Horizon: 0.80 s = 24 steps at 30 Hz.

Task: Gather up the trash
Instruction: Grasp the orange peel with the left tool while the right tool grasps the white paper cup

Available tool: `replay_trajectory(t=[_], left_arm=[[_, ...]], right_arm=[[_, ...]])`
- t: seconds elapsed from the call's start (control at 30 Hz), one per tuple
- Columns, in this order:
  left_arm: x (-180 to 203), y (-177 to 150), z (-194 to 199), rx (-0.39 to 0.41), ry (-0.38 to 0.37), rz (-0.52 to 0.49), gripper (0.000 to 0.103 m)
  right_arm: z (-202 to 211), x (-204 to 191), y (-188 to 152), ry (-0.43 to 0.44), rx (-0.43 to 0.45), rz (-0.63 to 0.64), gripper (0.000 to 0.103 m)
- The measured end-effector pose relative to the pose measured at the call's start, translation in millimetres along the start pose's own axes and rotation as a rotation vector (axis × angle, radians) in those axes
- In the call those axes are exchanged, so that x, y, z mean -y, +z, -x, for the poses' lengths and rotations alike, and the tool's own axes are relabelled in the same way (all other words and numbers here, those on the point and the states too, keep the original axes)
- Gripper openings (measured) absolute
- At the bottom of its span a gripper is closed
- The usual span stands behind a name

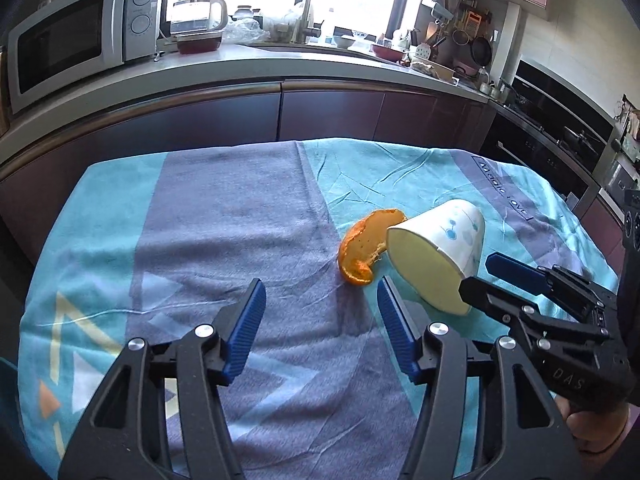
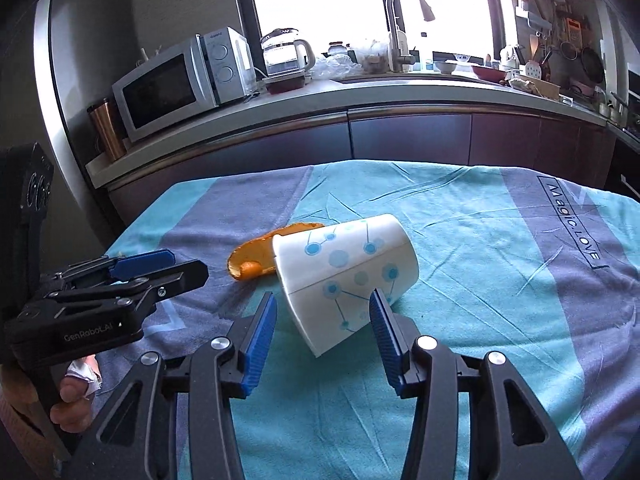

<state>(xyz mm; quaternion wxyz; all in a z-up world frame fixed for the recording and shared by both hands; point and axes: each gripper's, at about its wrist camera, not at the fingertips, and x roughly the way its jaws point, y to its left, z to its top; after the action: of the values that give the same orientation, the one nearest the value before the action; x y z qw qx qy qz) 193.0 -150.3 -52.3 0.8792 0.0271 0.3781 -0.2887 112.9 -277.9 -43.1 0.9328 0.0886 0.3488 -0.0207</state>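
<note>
Only right wrist shows copper tumbler [image 2: 105, 128], refrigerator [image 2: 92, 40].

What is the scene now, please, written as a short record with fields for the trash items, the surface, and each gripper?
surface: table under a blue and grey cloth
trash 1: paper cup, white with blue dots, lying on its side
trash 2: orange peel, beside the cup's open end
left gripper: open, holding nothing, fingers pointing toward the peel, not touching it
right gripper: open, one finger on each side of the cup, not yet closed on it
background: kitchen counter with microwave and kettle
</note>
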Motion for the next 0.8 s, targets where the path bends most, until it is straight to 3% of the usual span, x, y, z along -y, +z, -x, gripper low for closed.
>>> replay_trajectory(t=[0.13,0.47,0.6,0.8], left_arm=[[5,8,-18,-0.032,-0.023,-0.003,0.049],[8,14,-54,-0.121,-0.081,0.028,0.019],[6,14,-56,-0.119,-0.087,0.037,0.016],[6,12,-49,-0.111,-0.082,0.035,0.014]], right_arm=[[1,10,-1,-0.012,-0.001,-0.022,0.046],[4,23,1,-0.035,-0.003,-0.028,0.041],[4,22,2,-0.051,-0.002,-0.008,0.039],[5,26,2,-0.051,-0.001,-0.011,0.025]])
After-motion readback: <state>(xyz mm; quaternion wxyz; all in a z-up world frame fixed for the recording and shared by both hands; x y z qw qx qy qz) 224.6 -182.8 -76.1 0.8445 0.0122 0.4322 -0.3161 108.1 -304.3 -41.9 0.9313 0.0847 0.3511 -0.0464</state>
